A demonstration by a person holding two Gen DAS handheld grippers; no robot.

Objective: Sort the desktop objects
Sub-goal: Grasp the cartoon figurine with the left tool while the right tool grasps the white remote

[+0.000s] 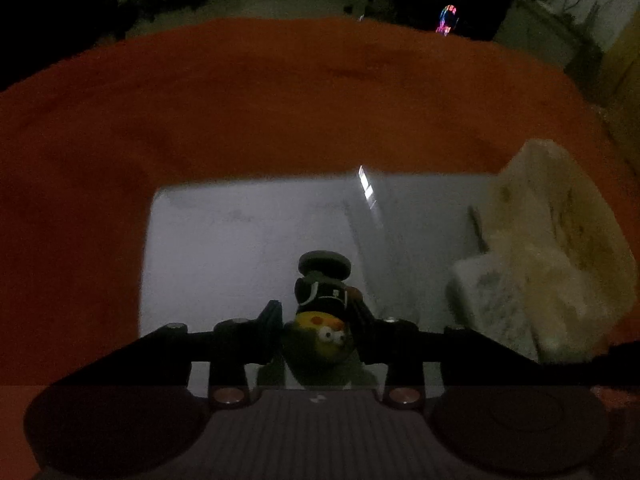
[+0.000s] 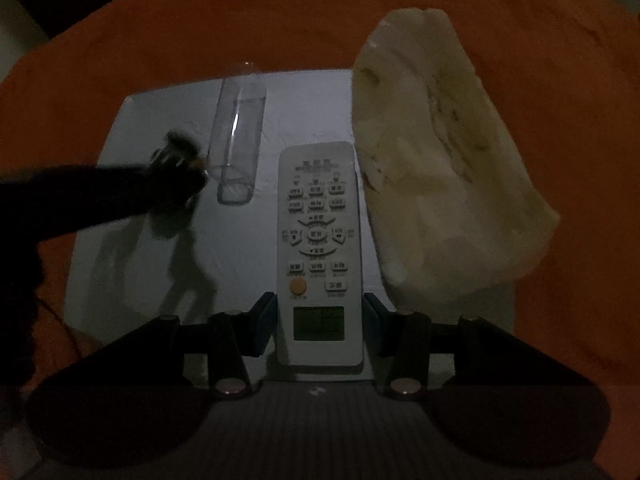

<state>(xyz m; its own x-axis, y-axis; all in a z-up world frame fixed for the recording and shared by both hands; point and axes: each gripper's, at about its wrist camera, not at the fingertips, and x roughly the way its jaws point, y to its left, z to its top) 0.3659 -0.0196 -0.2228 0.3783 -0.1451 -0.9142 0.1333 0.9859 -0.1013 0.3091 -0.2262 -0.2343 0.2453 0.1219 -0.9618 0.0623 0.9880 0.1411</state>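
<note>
Only the right wrist view shows the white rectangular plastic remote control (image 2: 319, 252) held in the right gripper (image 2: 319, 322) jaws, long axis running near-to-far, display nearest, over the grey desk mat (image 2: 248, 248), while the left gripper (image 1: 318, 330) jaws clamp a small yellow-faced toy figure (image 1: 322, 320).

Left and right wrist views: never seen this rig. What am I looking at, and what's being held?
No robot here: a person carries a two-finger gripper in each hand, and a fisheye camera on each looks forward along its fingers.

Left wrist view: the left gripper is shut on a small yellow toy figure with a dark cap, above a white board lying on an orange cloth.

Right wrist view: the right gripper has its fingers on either side of a white remote control, apparently gripping it. On the board also lie a clear plastic tube and, at the right, a crumpled cream cloth. The dark blurred shape at the left is the other gripper with the toy.
</note>
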